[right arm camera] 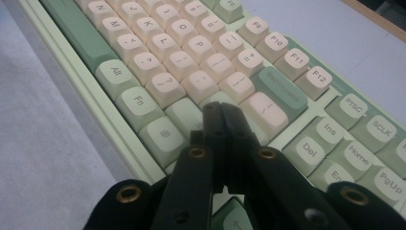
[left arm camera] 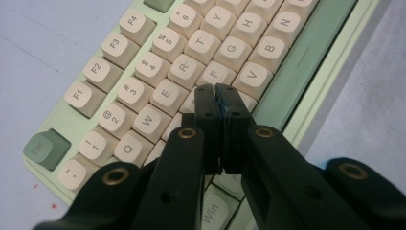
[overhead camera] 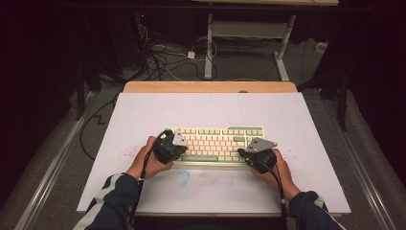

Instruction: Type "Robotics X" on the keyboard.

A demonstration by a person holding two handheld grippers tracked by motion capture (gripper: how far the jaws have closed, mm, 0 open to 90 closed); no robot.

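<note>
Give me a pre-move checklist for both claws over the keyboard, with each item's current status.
1. Left claw jaws shut, nothing between them: ok.
2. Right claw jaws shut, nothing between them: ok.
3. Left claw tip over the letter keys, near D and F: ok; whether it touches a key, cannot tell.
4. Right claw tip over the right end of the main key block, near Backspace: ok; contact, cannot tell.
5. Keyboard lies flat and square on the white board: ok.
6. Both hands grip their claws, left hand, right hand: ok.
</note>
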